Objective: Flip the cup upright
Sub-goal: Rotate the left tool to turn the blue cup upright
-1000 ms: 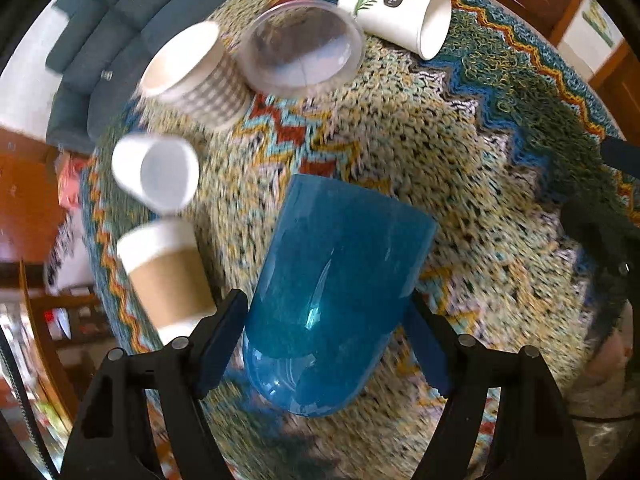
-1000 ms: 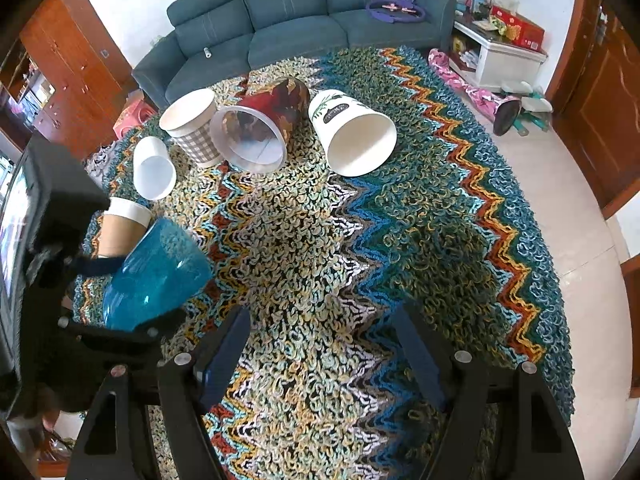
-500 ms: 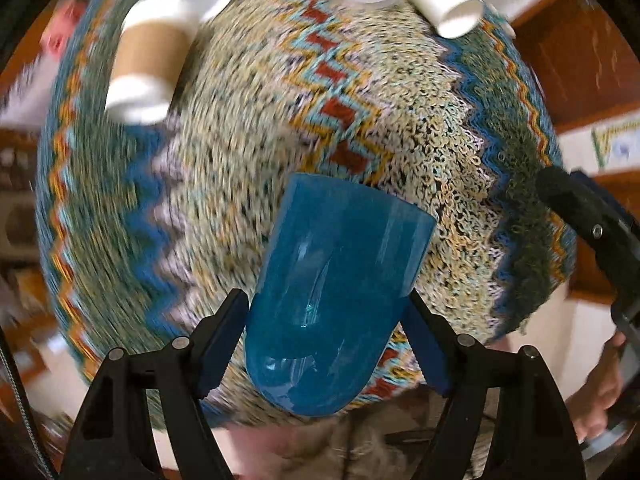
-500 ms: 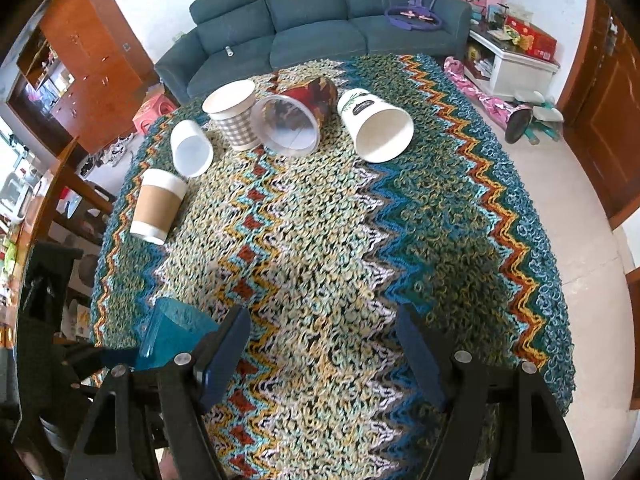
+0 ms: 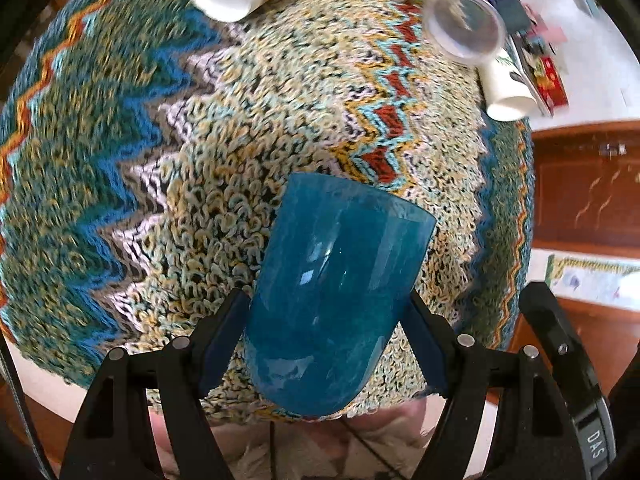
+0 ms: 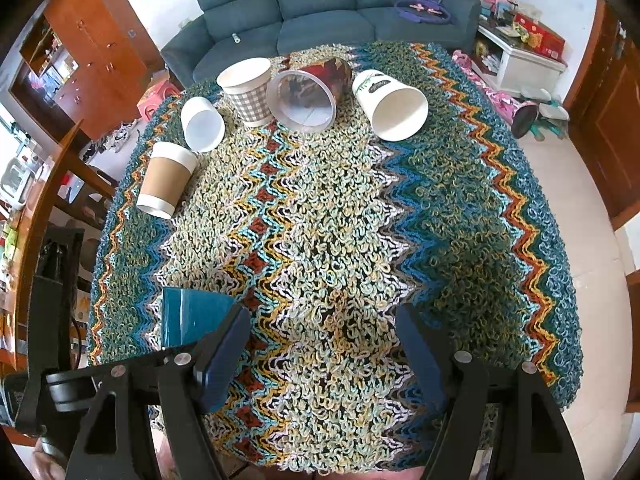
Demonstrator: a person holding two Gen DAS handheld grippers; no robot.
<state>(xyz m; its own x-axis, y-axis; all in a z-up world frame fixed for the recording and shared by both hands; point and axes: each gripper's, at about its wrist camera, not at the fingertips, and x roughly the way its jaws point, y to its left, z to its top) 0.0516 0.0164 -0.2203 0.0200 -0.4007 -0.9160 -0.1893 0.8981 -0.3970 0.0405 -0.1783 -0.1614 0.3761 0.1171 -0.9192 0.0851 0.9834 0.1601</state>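
sofa – dark teal, far side | cabinets – wood | floor – pale tile

Since 1 s ago the left gripper swings w/ the blue cup, so the other cups slide from left to top of its view. In the right wrist view the blue cup drops from beside the brown-sleeved cup to the near table edge, now looking upright vs tilted.

A round table under a zigzag woven cloth carries five tipped cups.
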